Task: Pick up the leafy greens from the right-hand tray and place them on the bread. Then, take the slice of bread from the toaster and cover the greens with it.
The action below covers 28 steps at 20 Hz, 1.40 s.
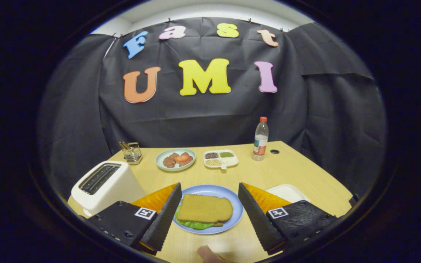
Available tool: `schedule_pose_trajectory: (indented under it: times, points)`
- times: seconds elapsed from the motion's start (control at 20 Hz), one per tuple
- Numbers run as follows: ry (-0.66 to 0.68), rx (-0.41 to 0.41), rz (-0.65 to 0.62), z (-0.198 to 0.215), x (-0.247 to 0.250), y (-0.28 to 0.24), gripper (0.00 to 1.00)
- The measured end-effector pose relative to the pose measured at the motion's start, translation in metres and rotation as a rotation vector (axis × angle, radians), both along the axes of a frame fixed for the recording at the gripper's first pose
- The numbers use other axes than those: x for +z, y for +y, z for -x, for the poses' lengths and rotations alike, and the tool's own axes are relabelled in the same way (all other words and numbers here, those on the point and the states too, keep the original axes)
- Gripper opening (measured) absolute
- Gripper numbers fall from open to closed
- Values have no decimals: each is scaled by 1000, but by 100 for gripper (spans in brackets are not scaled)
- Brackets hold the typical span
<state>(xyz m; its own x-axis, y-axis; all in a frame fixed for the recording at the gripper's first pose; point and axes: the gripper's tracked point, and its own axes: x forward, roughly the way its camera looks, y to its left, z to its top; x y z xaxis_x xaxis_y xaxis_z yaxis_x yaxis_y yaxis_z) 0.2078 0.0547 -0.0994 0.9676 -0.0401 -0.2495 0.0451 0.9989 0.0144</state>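
Note:
A blue plate lies on the wooden table between my fingers. On it sits a slice of brown bread with leafy greens poking out from under its near and left edges. My gripper is open, one finger on each side of the plate, touching nothing. A white toaster stands to the left of the left finger, its slots dark. A white tray peeks out behind the right finger.
Beyond the plate are a pale plate of meat and tomato, a white divided dish of seeds, a water bottle and a small glass holder. A fingertip shows at the near table edge.

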Motion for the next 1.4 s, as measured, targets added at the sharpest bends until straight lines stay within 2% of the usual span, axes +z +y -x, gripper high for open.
schedule_pose_trajectory:
  times: [0.5, 0.75, 1.05, 1.4]
  points:
    - [-218, -15, 110, 113, 88, 8, 95]
    - [-283, 1, 103, 163, 100, 16, 95]
    - [-290, -1, 115, 183, 107, 12, 96]
    - [-255, 5, 84, 182, 99, 1, 96]
